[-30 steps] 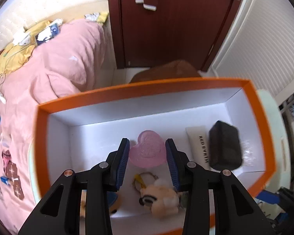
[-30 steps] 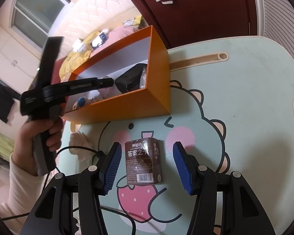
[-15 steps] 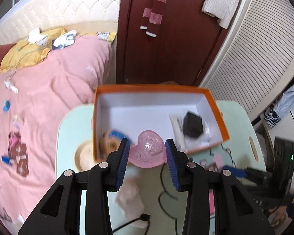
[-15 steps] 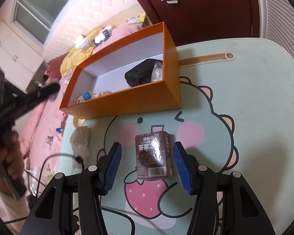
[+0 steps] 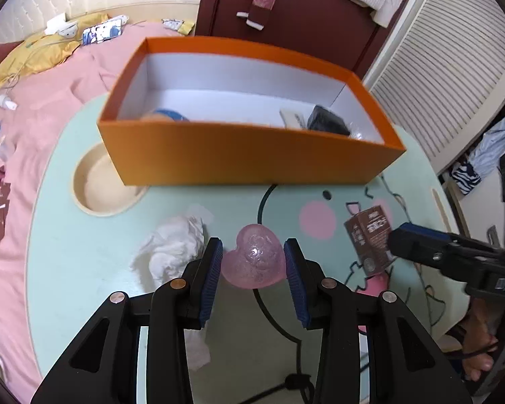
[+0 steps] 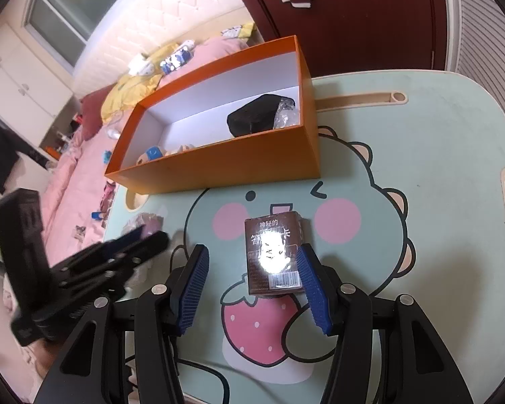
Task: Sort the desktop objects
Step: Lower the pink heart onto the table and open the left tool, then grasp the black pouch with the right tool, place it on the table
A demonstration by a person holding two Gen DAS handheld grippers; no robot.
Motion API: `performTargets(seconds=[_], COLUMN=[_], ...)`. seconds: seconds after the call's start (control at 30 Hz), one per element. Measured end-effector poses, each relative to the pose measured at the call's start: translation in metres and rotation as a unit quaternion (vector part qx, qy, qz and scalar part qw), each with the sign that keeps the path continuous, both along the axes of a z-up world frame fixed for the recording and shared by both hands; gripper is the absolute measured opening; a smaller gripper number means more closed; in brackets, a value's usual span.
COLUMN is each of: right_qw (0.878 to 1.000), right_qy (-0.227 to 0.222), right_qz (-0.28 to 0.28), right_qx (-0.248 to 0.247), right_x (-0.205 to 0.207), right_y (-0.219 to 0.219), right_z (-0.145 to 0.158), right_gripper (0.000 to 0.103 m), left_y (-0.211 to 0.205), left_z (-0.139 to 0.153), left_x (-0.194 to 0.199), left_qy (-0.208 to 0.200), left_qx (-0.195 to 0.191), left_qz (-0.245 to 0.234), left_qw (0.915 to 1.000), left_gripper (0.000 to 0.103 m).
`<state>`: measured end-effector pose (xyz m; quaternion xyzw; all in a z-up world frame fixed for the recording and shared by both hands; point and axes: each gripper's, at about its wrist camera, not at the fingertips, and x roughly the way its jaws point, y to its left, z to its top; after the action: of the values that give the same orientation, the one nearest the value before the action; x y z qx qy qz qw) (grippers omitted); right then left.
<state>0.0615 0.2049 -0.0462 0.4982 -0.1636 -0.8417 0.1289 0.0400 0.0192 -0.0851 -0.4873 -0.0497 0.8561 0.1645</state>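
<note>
My left gripper (image 5: 252, 262) is shut on a translucent pink heart (image 5: 254, 259), held low over the mint cartoon table (image 5: 84, 256) in front of the orange box (image 5: 245, 155). In the box lie a black pouch (image 5: 328, 121), a white tube (image 5: 293, 118) and a toy with a blue part (image 5: 166, 114). A brown carton (image 6: 272, 252) lies flat on the table. My right gripper (image 6: 252, 259) is open around the carton, its right pad close to the carton's edge and its left pad well apart. In the right wrist view the left gripper (image 6: 141, 239) is blurred at the left.
A crumpled white tissue (image 5: 171, 249) lies just left of the heart. A round beige recess (image 5: 101, 185) sits by the box's left corner. A black cable (image 5: 296, 380) runs along the near table edge. A pink bed (image 5: 33, 107) borders the table on the left.
My left gripper came up out of the orange box with the heart and dropped in front of it, near the table. My right gripper moved closer around the brown carton.
</note>
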Motion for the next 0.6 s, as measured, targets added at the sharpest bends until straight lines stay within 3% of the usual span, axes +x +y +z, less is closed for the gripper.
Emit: performTargets(seconds=[0.07,0.13,0.17,0.2,0.33,0.47,0.6], right_qw=[1.0,1.0,1.0,1.0,1.0,1.0,0.99], right_qy=[0.0,0.001,0.001,0.001,0.016,0.019,-0.024], right_qz=[0.001,0.001,0.001,0.002,0.015,0.022,0.063], right_qx=[0.001,0.002,0.002,0.003,0.0,0.003,0.122], right_x=[-0.001,-0.003,-0.003,-0.004,-0.024,-0.061,-0.114], right_y=[0.0,0.001,0.001,0.001,-0.003,-0.012,-0.046], right_z=[0.003,0.006,0.008,0.009,0.031,0.057,0.056], right_gripper=[0.054,0.054,0.054,0.054,0.054,0.054,0.054], left_y=[-0.001,-0.004,-0.006,-0.008,-0.018,-0.023,-0.032], left_z=[-0.002,0.0,0.002,0.004,0.014,0.013,0.008], left_x=[-0.001,-0.001,0.0,0.001,0.007,0.007,0.005], left_qy=[-0.003,0.003,0.006,0.016,0.052,0.053,0.038], left_qx=[0.001,0.003,0.004,0.005,0.013,0.01,0.031], left_qz=[0.009,0.02,0.026,0.032,0.042,0.05,0.063], left_qw=[1.0,0.9998,0.9996,0.9993,0.9977,0.9973,0.9968], left_gripper=[0.041,0.054,0.067,0.074,0.074,0.075,0.075])
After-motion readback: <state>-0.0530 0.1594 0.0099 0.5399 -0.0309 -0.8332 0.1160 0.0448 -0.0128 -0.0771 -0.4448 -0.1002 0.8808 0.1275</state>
